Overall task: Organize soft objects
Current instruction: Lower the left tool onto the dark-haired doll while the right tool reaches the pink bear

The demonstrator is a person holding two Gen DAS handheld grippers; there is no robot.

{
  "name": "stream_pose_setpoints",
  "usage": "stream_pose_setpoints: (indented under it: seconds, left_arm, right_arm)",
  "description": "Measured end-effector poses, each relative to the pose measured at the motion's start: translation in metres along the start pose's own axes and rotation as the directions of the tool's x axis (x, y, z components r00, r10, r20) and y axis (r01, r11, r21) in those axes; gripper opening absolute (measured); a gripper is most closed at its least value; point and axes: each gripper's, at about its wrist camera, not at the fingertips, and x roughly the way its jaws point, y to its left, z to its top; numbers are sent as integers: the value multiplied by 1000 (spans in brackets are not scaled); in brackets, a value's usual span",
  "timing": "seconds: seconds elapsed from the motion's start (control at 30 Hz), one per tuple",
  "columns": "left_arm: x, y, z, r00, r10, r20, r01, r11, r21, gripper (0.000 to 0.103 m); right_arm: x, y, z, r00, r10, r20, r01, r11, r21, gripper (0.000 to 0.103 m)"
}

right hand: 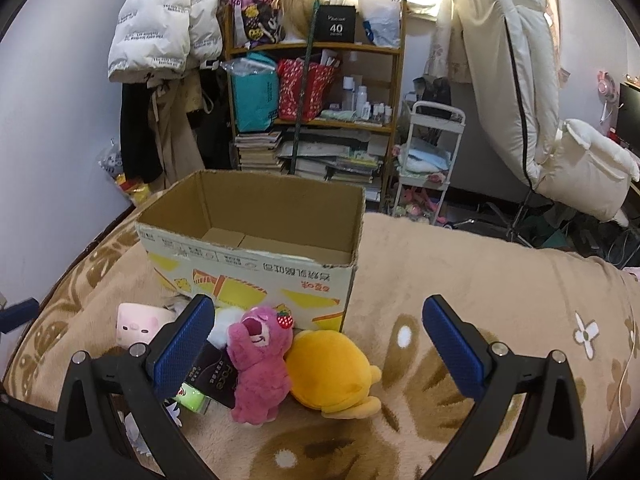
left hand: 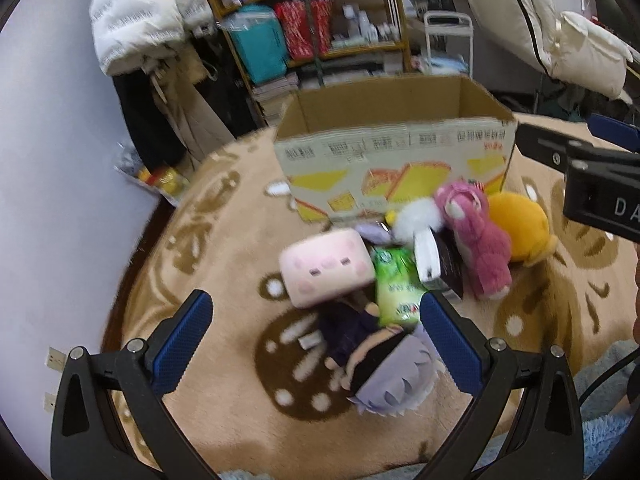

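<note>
An open cardboard box (left hand: 400, 148) (right hand: 248, 264) stands on a beige blanket, with nothing showing inside. In front of it lie soft toys: a pink block plush (left hand: 326, 272) (right hand: 138, 322), a magenta bear (left hand: 480, 236) (right hand: 260, 364), a yellow plush (left hand: 520, 228) (right hand: 332, 372), a white fluffy toy (left hand: 418, 214) and a doll with lilac hair (left hand: 384, 372). A green packet (left hand: 396, 284) and a dark packet (right hand: 218, 376) lie among them. My left gripper (left hand: 316, 344) is open above the doll. My right gripper (right hand: 318, 348) is open over the bear and yellow plush; it also shows in the left wrist view (left hand: 580, 164).
The beige patterned blanket (right hand: 480, 280) covers the bed. A wooden shelf (right hand: 316, 92) full of bags and books stands behind the box. A white jacket (right hand: 160, 16) hangs at the left. A white chair (right hand: 540, 120) and a small trolley (right hand: 432, 152) stand at the right.
</note>
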Motion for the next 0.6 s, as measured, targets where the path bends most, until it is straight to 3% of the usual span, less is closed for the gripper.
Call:
stream_pose_setpoints:
  seconds: [0.13, 0.43, 0.6]
  left_arm:
    - [19, 1, -2, 991, -99, -93, 96, 995, -42, 102]
    - [50, -6, -10, 963, -153, -220, 142, 988, -63, 102]
    - [62, -10, -15, 947, -163, -278, 151, 987, -64, 102]
  right_arm:
    - [15, 2, -3, 998, 16, -65, -16, 1000, -1, 103]
    - [42, 7, -12, 986, 30, -165, -33, 999, -11, 103]
    - [57, 12, -20, 969, 47, -243, -58, 998, -39, 103]
